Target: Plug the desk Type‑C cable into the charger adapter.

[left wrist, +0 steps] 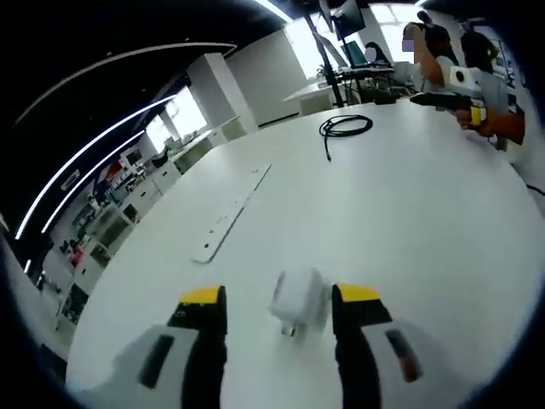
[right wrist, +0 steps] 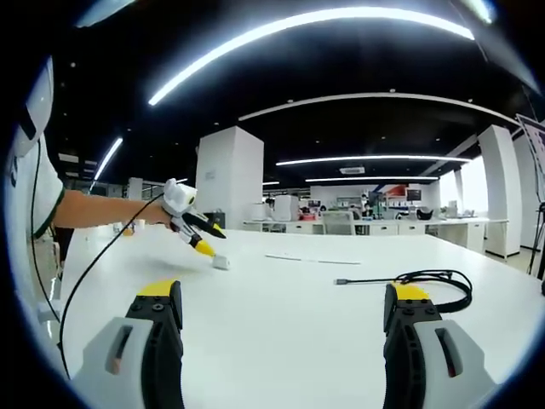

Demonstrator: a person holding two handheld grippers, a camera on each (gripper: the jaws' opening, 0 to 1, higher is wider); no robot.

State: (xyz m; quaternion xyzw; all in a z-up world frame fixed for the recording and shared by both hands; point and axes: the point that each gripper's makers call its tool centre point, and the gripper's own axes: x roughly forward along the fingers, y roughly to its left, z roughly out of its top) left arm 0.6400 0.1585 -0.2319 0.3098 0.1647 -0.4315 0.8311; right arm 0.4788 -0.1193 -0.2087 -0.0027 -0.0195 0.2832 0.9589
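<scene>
On a wide white tabletop [left wrist: 409, 221] in an open office, the left gripper [left wrist: 279, 305] hovers low with its yellow-tipped jaws spread wide on either side of the white charger adapter [left wrist: 298, 300], which lies on the surface between them, nearer the right jaw, ungripped as far as can be told. At about 12 o'clock in the left gripper view, well beyond the adapter, the black Type-C cable [left wrist: 344, 126] sits loosely coiled, its plug end trailing toward 6 o'clock. A long white power strip [left wrist: 230, 215] lies at roughly 11 o'clock. In the right gripper view, the right gripper [right wrist: 281, 305] also has its jaws wide apart and holds nothing; the cable [right wrist: 417, 279] lies just ahead at about 2 o'clock, its plug pointing left across the tabletop.

Risks from here: the adapter sits off-centre, so closing jaws could nudge it sideways or tip it on the slick surface instead of clamping it squarely. The limp cable may flex or twist if gripped far from its plug, spoiling alignment with the adapter's small port.
</scene>
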